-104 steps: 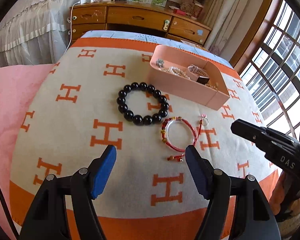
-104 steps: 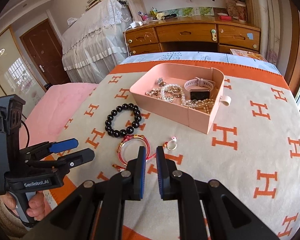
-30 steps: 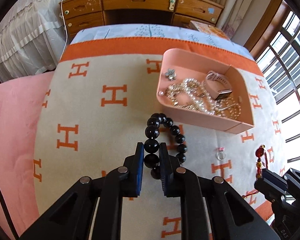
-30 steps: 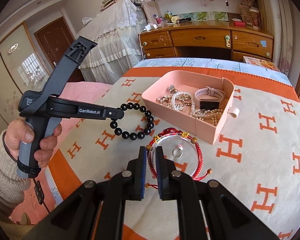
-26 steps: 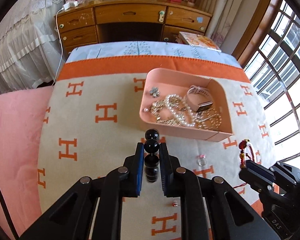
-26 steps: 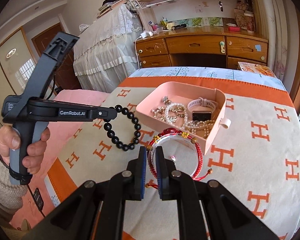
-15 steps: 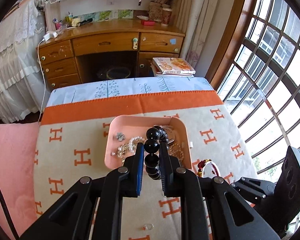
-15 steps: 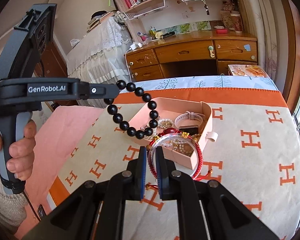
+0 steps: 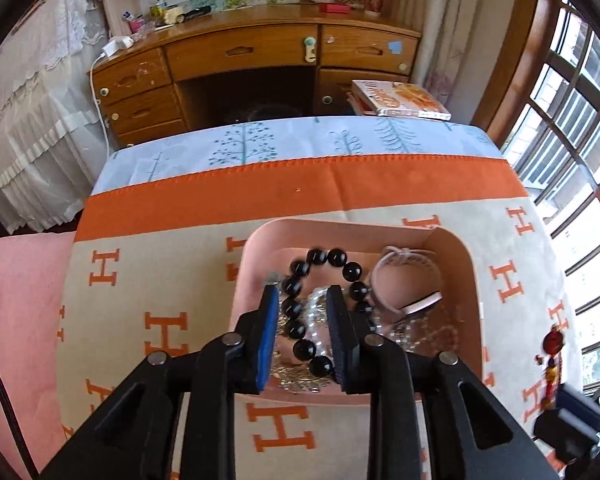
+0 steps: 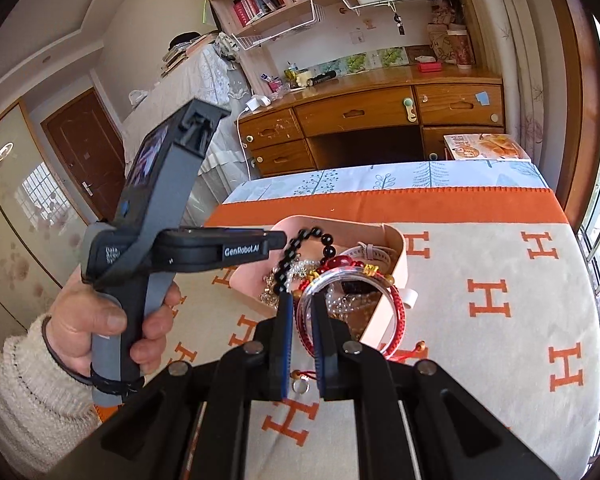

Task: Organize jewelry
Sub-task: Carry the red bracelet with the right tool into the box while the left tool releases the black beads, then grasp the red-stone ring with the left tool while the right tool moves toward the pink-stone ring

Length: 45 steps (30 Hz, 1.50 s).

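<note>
The pink jewelry tray (image 9: 470, 272) holds a pale watch (image 9: 404, 280), pearls and chains. My left gripper (image 9: 302, 304) is open right over the tray. The black bead bracelet (image 9: 320, 264) lies loose between its fingers, on or just above the tray's contents. My right gripper (image 10: 300, 304) is shut on the red cord and clear bangle bracelet (image 10: 396, 312) and holds it just above the tray's near edge (image 10: 400, 256). The black beads (image 10: 288, 256) hang below the left gripper's tip in the right wrist view.
The tray sits on a beige and orange H-pattern blanket (image 9: 160, 280). A wooden desk (image 9: 260, 52) with drawers stands beyond the bed. A book (image 9: 400, 100) lies near it. A window (image 9: 580, 100) is on the right.
My left gripper moved down over the tray and opened, letting the black bead bracelet go. My right gripper carried the red bracelet closer to the tray.
</note>
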Motion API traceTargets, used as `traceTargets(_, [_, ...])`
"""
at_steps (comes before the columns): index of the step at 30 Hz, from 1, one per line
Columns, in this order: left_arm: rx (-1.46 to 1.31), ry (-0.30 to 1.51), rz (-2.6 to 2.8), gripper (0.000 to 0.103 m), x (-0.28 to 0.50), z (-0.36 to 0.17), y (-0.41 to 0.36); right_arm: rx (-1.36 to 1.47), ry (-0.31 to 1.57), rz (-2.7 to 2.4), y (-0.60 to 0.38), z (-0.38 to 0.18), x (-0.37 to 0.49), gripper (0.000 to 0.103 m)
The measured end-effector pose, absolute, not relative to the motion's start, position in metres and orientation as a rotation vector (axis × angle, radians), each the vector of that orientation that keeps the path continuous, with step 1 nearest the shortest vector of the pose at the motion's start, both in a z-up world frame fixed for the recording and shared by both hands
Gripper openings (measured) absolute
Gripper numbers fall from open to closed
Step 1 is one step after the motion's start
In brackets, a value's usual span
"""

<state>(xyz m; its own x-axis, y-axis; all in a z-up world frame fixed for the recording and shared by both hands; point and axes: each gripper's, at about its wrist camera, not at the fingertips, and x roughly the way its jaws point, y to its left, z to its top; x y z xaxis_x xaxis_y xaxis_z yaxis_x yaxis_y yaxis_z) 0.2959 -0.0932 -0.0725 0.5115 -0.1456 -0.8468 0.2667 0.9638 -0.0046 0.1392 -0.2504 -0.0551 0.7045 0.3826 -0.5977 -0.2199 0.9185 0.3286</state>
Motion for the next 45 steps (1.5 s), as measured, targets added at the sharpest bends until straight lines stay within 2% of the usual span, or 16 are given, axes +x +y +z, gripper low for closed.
traceTargets(3, [0.141,0.997,-0.218,0.036,0.291,-0.072,-0.076,0.243,0.703,0.339,-0.248,-0.052,0.152,0.009])
traceTargets(5, [0.151,0.973,-0.202,0.055,0.283,-0.067,-0.067,0.251,0.712,0.340,-0.246,-0.053,0.164,0.009])
traceTargets(7, [0.169,0.942,-0.185,0.062,0.274,-0.061,-0.062,0.254,0.729,0.338,-0.242,-0.057,0.177,0.009])
traceTargets(9, [0.184,0.918,-0.178,0.063,0.264,-0.055,-0.055,0.258,0.750,0.323,-0.238,-0.061,0.188,0.010])
traceTargets(11, [0.186,0.904,-0.171,0.076,0.255,-0.051,-0.048,0.263,0.782,0.299,-0.236,-0.068,0.200,0.010])
traceTargets(13, [0.185,0.886,-0.163,0.084,0.246,-0.046,-0.042,0.276,0.836,0.278,-0.236,-0.076,0.211,0.012])
traceTargets(18, [0.170,0.866,-0.161,0.085,0.227,-0.037,-0.028,0.321,0.887,0.277,-0.240,-0.083,0.208,0.024])
traceTargets(32, [0.142,0.864,-0.255,0.085,0.166,-0.036,-0.013,0.258,0.763,0.293,-0.237,-0.053,0.117,0.024])
traceTargets(45, [0.383,0.846,-0.522,0.085,0.102,-0.100,-0.026,0.188,0.831,0.310,-0.225,-0.084,0.068,0.024])
